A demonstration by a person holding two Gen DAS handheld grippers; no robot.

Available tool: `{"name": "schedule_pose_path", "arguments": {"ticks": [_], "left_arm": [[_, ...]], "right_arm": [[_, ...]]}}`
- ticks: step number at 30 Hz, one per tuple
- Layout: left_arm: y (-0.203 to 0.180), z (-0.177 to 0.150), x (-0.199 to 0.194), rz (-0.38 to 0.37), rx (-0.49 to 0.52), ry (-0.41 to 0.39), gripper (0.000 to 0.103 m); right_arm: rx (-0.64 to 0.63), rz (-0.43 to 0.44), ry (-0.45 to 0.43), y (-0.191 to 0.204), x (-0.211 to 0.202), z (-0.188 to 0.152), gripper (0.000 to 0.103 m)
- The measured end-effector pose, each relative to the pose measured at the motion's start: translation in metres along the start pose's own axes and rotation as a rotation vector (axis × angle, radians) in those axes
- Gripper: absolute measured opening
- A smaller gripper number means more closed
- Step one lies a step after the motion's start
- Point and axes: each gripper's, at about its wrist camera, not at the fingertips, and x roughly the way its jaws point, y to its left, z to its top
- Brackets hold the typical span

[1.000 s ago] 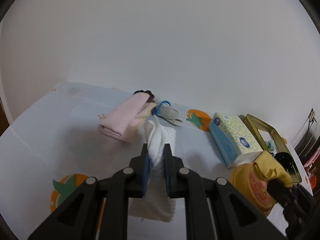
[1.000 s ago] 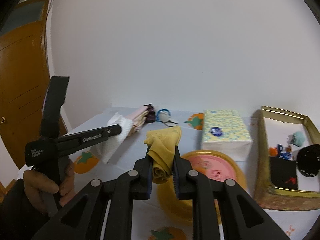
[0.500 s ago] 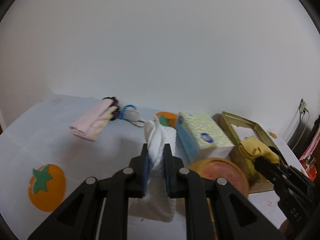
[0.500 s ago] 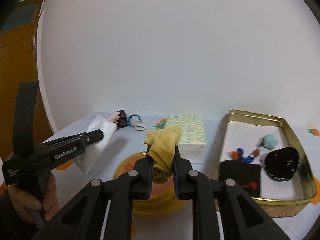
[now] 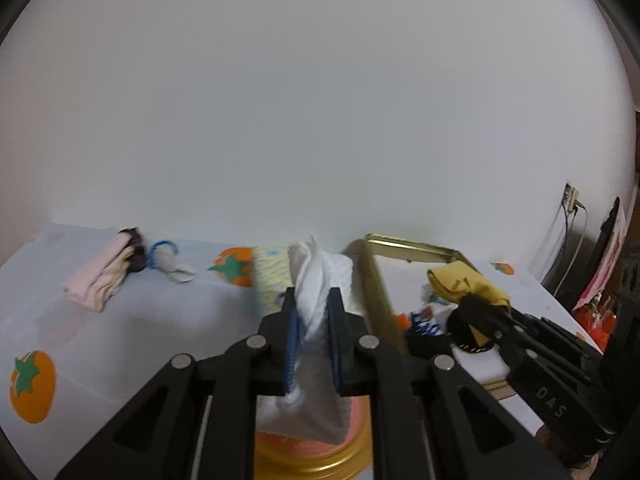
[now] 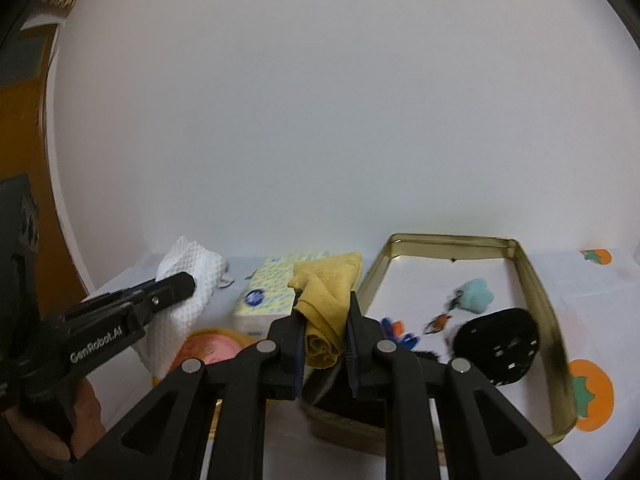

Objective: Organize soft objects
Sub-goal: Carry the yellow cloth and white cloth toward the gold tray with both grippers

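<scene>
1. Two grippers each pinch a cloth above the table (image 5: 120, 344).
2. Left gripper (image 5: 312, 308) is clamped on a white cloth (image 5: 320, 280), which hangs over a round yellow tin (image 5: 312, 456) at 6 o'clock.
3. Right gripper (image 6: 325, 312) is clamped on a yellow cloth (image 6: 326, 292), over the near edge of the gold tray (image 6: 536, 296).
4. Tray holds black pieces and, at 2 o'clock, what may be a teal toy (image 6: 476, 295).
5. Folded pink cloth (image 5: 100, 280) lies at 9 o'clock, well apart.

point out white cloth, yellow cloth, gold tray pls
white cloth (image 5: 320, 280): left wrist view, bunched top above the jaws
yellow cloth (image 6: 326, 292): right wrist view, folded middle
gold tray (image 6: 448, 239): right wrist view, far rim
</scene>
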Motion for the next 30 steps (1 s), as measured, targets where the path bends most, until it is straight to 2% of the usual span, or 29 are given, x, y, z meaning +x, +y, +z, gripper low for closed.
{"name": "schedule_pose_path", "arguments": {"ticks": [8, 18, 30], "left_arm": [[-0.049, 0.013, 0.021, -0.054, 0.051, -0.005, 0.013], [-0.103, 0.019, 0.072, -0.073, 0.078, 0.070, 0.013], [-0.124, 0.027, 0.100, -0.060, 0.081, 0.125, 0.013]], "right_arm": [[0.055, -0.103, -0.038, -0.050, 0.003, 0.019, 0.018], [0.141, -0.215, -0.024, -0.106, 0.007, 0.026, 0.018], [0.198, -0.254, 0.005, -0.151, 0.025, 0.037, 0.018]]}}
